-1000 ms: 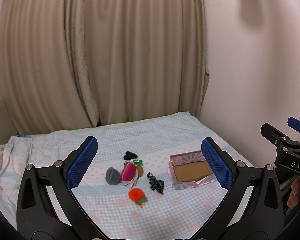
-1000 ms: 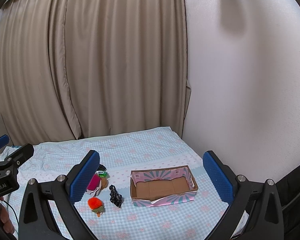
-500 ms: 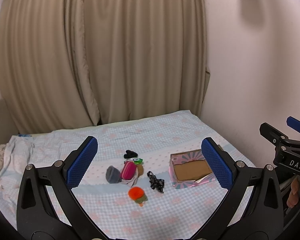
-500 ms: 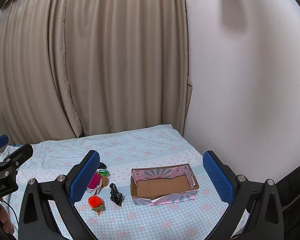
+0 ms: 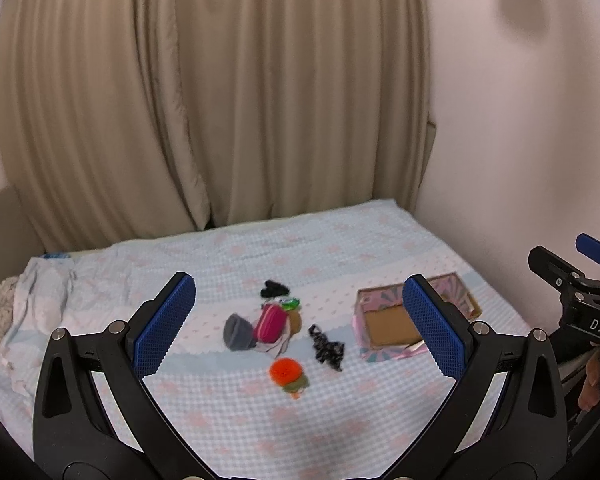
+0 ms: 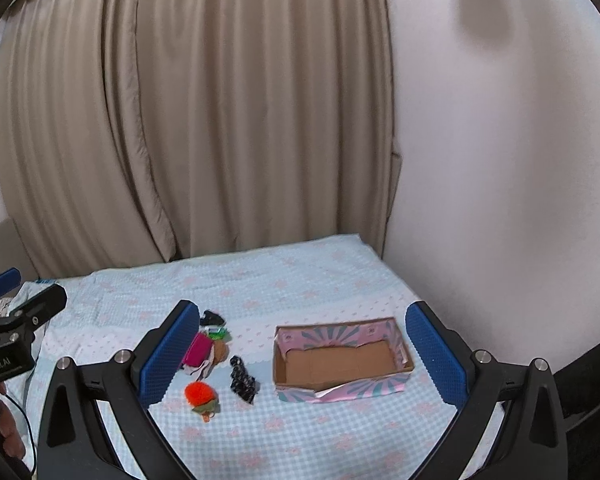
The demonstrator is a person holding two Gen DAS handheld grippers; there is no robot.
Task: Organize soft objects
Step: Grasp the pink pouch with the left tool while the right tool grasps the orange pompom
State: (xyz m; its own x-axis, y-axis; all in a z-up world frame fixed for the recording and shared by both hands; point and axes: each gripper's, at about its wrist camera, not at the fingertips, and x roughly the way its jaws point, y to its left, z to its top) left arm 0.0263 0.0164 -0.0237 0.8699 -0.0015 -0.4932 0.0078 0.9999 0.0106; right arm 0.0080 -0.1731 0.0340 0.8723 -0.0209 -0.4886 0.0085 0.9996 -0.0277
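Several small soft things lie in a cluster on the bed: an orange pompom (image 5: 285,372) (image 6: 198,394), a black patterned scrunchie (image 5: 326,348) (image 6: 242,379), a pink pouch (image 5: 269,323) (image 6: 197,349), a grey cloth (image 5: 236,332), a black piece (image 5: 274,289) (image 6: 211,318). An empty pink cardboard box (image 5: 384,326) (image 6: 342,360) stands to their right. My left gripper (image 5: 298,328) is open, held above the bed before the cluster. My right gripper (image 6: 302,354) is open, held before the box. Neither holds anything.
The bed has a light blue checked cover (image 5: 340,248) (image 6: 284,272). Beige curtains (image 5: 204,100) hang behind it and a white wall (image 6: 500,160) runs along its right side. Crumpled bedding (image 5: 4,316) lies at the left edge.
Both grippers have tilted or drawn back slightly, so the bed, cluster and box sit a little lower in the views. Nothing on the bed has moved.
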